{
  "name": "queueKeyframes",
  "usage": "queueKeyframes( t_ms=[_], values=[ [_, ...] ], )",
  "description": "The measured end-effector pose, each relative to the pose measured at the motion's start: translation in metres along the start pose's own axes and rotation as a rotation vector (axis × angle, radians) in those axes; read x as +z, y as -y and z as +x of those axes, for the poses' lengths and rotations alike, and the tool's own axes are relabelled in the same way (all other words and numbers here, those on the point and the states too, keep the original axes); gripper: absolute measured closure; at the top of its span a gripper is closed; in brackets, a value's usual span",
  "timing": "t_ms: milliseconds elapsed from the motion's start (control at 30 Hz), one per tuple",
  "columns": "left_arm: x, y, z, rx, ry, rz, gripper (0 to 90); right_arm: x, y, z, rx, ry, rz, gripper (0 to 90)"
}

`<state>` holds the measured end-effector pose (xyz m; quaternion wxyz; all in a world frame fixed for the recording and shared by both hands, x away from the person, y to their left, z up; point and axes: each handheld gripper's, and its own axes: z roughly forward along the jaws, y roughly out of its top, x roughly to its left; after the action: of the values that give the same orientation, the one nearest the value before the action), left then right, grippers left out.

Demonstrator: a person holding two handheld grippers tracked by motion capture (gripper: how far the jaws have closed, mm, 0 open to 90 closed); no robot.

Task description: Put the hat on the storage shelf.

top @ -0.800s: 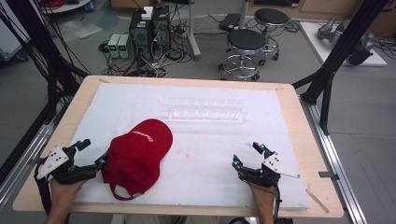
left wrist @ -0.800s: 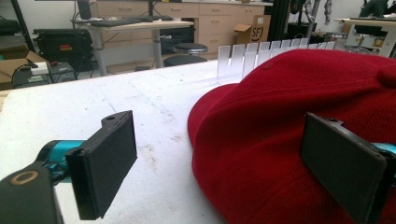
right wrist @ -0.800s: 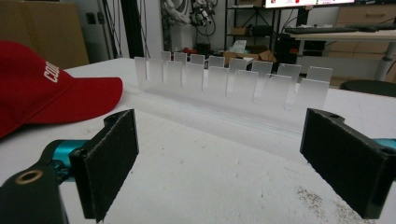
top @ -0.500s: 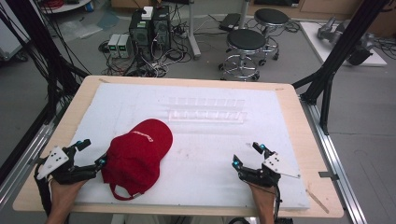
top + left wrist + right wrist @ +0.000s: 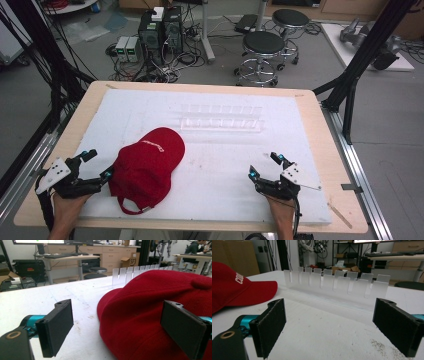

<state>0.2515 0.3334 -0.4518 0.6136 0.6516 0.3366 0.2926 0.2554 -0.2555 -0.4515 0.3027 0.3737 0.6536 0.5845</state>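
Observation:
A red cap [image 5: 147,167] with white lettering lies on the white mat, front left, its strap toward the near edge. My left gripper [image 5: 99,163] rests just left of it, open. In the left gripper view the cap's crown [image 5: 155,302] reaches partway between the wide-apart jaws of this gripper [image 5: 117,315], and no pad presses on it. My right gripper [image 5: 264,165] rests open at the front right with nothing between its jaws. From the right gripper view, this gripper [image 5: 329,315] faces a clear slotted rack [image 5: 337,281], with the cap [image 5: 234,287] off to its left.
The clear rack [image 5: 221,117] lies across the middle of the mat [image 5: 300,125], which covers a wooden table [image 5: 322,130]. Beyond the table stand stools [image 5: 265,50], computer boxes [image 5: 160,27] with cables, and black frame posts [image 5: 360,60].

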Motion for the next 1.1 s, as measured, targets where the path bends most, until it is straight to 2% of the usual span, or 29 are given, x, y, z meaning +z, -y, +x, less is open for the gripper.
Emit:
queueKeyframes(
  t_ms=[33, 133, 300, 467, 567, 767, 867, 1000, 1100],
  values=[
    [0.0, 0.0, 0.0, -0.003, 0.004, -0.001, 11.6, 0.0, 0.0, 0.0, 0.013, 0.002, 0.003, 10.4],
    [0.0, -0.002, 0.001, 0.0, 0.0, 0.019, 11.5, 0.0, 0.0, -0.001, 0.01, 0.002, 0.001, 10.3],
    [-0.005, -0.013, 0.0, -0.01, -0.006, 0.007, 11.5, 0.0, 0.0, 0.001, 0.005, -0.001, 0.008, 10.3],
    [-0.007, -0.022, -0.009, -0.03, 0.022, -0.01, 11.5, 0.0, 0.0, 0.001, 0.008, -0.001, 0.008, 10.4],
    [-0.007, -0.028, -0.017, -0.024, 0.03, -0.012, 11.5, 0.0, 0.0, 0.001, 0.003, -0.002, 0.008, 10.4],
    [-0.001, -0.04, -0.033, -0.014, 0.051, 0.031, 11.5, 0.001, 0.0, 0.0, 0.002, -0.003, 0.013, 10.4],
    [0.0, -0.045, -0.042, -0.007, 0.042, 0.055, 11.5, 0.001, 0.0, 0.001, 0.004, -0.003, 0.013, 10.3],
    [0.002, -0.049, -0.051, -0.034, 0.03, 0.125, 11.6, 0.001, 0.0, 0.001, -0.002, -0.001, 0.014, 10.4],
    [0.004, -0.053, -0.058, -0.042, 0.036, 0.169, 11.6, 0.001, 0.0, 0.001, -0.001, -0.001, 0.014, 10.4]
  ],
)
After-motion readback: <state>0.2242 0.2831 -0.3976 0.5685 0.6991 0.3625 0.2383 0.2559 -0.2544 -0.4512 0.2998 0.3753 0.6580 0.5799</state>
